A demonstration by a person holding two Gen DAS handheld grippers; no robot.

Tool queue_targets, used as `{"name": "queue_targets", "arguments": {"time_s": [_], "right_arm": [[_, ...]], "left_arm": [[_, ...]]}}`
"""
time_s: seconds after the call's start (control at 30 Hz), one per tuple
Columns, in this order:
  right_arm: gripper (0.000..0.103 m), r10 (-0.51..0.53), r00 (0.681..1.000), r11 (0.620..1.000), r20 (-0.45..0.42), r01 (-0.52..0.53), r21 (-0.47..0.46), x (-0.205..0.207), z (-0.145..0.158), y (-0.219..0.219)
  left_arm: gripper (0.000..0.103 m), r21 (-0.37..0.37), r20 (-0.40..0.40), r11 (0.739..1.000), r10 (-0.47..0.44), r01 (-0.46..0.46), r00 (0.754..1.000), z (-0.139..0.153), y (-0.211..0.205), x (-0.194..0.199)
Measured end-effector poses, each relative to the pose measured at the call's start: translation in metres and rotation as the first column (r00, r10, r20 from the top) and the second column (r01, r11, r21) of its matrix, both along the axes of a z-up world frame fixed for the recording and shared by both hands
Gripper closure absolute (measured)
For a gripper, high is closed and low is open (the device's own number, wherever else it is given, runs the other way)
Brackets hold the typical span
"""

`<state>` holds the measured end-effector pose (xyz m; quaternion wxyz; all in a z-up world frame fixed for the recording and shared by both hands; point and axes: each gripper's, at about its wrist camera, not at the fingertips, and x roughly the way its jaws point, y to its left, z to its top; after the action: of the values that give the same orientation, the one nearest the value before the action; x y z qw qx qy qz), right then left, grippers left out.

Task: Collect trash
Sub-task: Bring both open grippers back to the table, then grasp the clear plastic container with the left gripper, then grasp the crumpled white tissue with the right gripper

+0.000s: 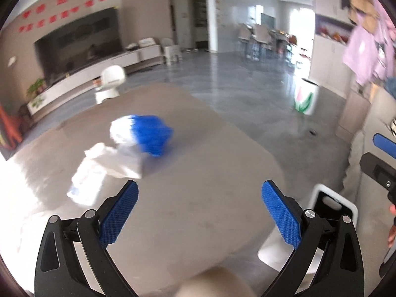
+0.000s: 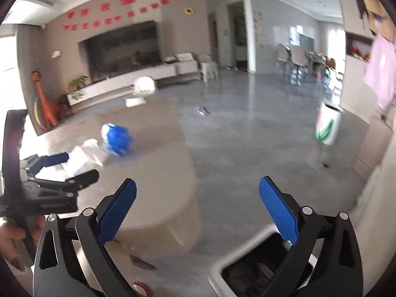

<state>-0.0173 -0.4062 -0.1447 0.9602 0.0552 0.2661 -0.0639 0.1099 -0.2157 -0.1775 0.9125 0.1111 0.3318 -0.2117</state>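
Observation:
A crumpled blue and white wrapper (image 1: pixel 144 137) lies on the beige round table (image 1: pixel 198 173), with crumpled white paper (image 1: pixel 104 165) beside it on the left. My left gripper (image 1: pixel 200 193) is open and empty, above the table's near side, short of the trash. My right gripper (image 2: pixel 197 193) is open and empty, over the table's right edge and the floor. The wrapper (image 2: pixel 117 141) and white paper (image 2: pixel 85 157) show far left in the right wrist view, behind the left gripper (image 2: pixel 71 165). A white trash bin (image 2: pixel 247 259) with a dark opening stands on the floor below the right gripper; it also shows in the left wrist view (image 1: pixel 329 205).
A white bin with a tulip print (image 2: pixel 328 126) stands on the grey floor at right. A white round device (image 2: pixel 143 89) sits at the table's far edge. A TV wall and low cabinet (image 2: pixel 138 74) are behind. Small scraps (image 2: pixel 203 110) lie on the floor.

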Motion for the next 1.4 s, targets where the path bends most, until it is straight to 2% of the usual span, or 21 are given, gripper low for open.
{"name": "queue_targets", "arguments": {"time_s": [0.23,0.4,0.6,0.77,0.87,1.1,1.13,1.17,1.23,1.27,1.4], "right_arm": [[0.005,0.131,0.991,0.991,0.012,-0.131,-0.027,0.043,0.01,0.063],[0.005,0.199,0.98,0.979,0.008,-0.198,-0.049,0.073,0.008,0.104],[0.005,0.243,0.97,0.967,-0.004,-0.243,-0.074,0.097,0.005,0.139],[0.005,0.267,0.963,0.957,-0.026,-0.268,-0.107,0.118,-0.001,0.165],[0.005,0.279,0.959,0.953,-0.04,-0.282,-0.108,0.128,-0.006,0.175],[0.005,0.302,0.951,0.943,-0.07,-0.309,-0.123,0.146,-0.015,0.197],[0.005,0.302,0.951,0.942,-0.072,-0.309,-0.128,0.148,-0.016,0.199],[0.005,0.299,0.951,0.943,-0.074,-0.306,-0.133,0.149,-0.016,0.2],[0.005,0.296,0.952,0.943,-0.073,-0.303,-0.138,0.151,-0.016,0.203],[0.005,0.295,0.953,0.943,-0.074,-0.302,-0.137,0.154,-0.018,0.205],[0.005,0.306,0.948,0.942,-0.086,-0.314,-0.114,0.161,-0.024,0.209]], "left_arm": [[0.005,-0.016,0.0,0.989,0.147,-0.147,0.989,-0.005,0.069,0.032],[0.005,-0.025,-0.009,0.98,0.195,-0.195,0.981,-0.012,0.113,0.055],[0.005,-0.006,-0.031,0.986,0.166,-0.166,0.986,-0.035,0.144,0.09],[0.005,-0.002,-0.103,0.989,0.146,-0.147,0.984,-0.061,0.16,0.12],[0.005,-0.015,-0.141,0.991,0.131,-0.134,0.981,-0.073,0.165,0.134],[0.005,-0.018,-0.176,0.997,0.069,-0.073,0.982,-0.09,0.16,0.148],[0.009,-0.028,-0.19,0.997,0.06,-0.066,0.98,-0.091,0.16,0.15],[0.022,-0.048,-0.205,0.997,0.046,-0.057,0.978,-0.092,0.16,0.153],[0.039,-0.047,-0.239,0.997,0.043,-0.056,0.97,-0.098,0.16,0.16],[0.044,-0.048,-0.232,0.998,0.038,-0.05,0.972,-0.096,0.159,0.161],[0.044,-0.057,-0.233,0.997,0.032,-0.046,0.972,-0.094,0.162,0.156]]}}
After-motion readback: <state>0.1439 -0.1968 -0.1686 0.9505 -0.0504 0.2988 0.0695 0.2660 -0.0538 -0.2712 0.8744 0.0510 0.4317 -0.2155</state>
